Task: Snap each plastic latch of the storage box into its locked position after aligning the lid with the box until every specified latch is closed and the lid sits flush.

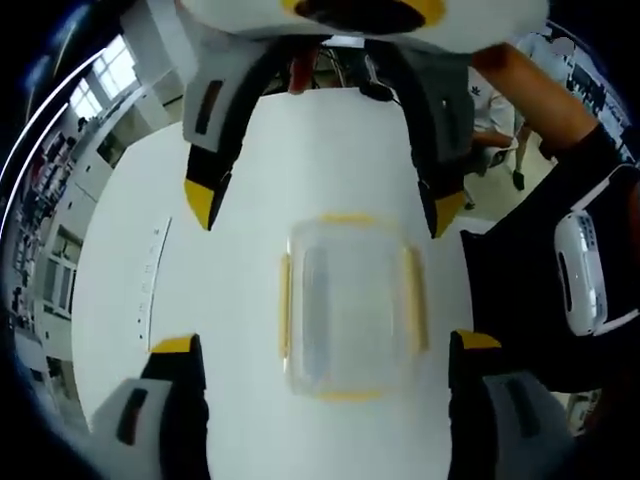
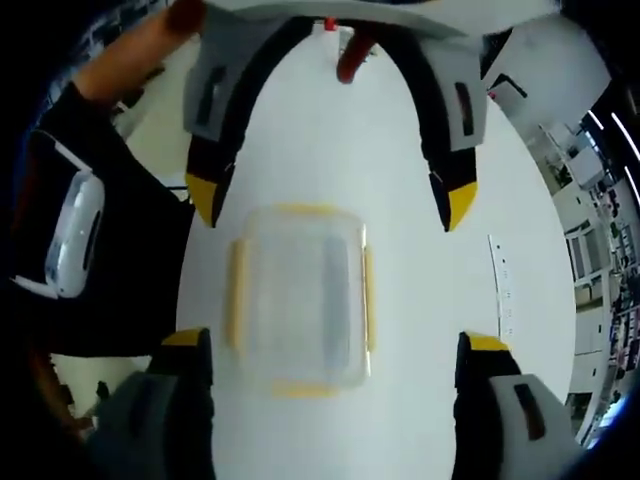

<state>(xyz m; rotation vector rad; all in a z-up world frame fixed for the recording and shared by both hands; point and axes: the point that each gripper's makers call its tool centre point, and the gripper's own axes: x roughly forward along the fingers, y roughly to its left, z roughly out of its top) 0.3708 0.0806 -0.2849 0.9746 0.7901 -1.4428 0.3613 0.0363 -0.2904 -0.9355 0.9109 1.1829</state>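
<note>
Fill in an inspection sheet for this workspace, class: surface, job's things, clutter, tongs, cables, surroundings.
Surface: plain white table.
Job's things: clear plastic storage box with yellow latches, lid on, lying between both tongs; latch state unclear.
Clutter: nothing seen on the table near the box.
Tongs: left tongs open, right tongs open, both facing across the box, neither touching it.
Cables: nothing seen.
Surroundings: bright room, windows; a seated person.
</note>
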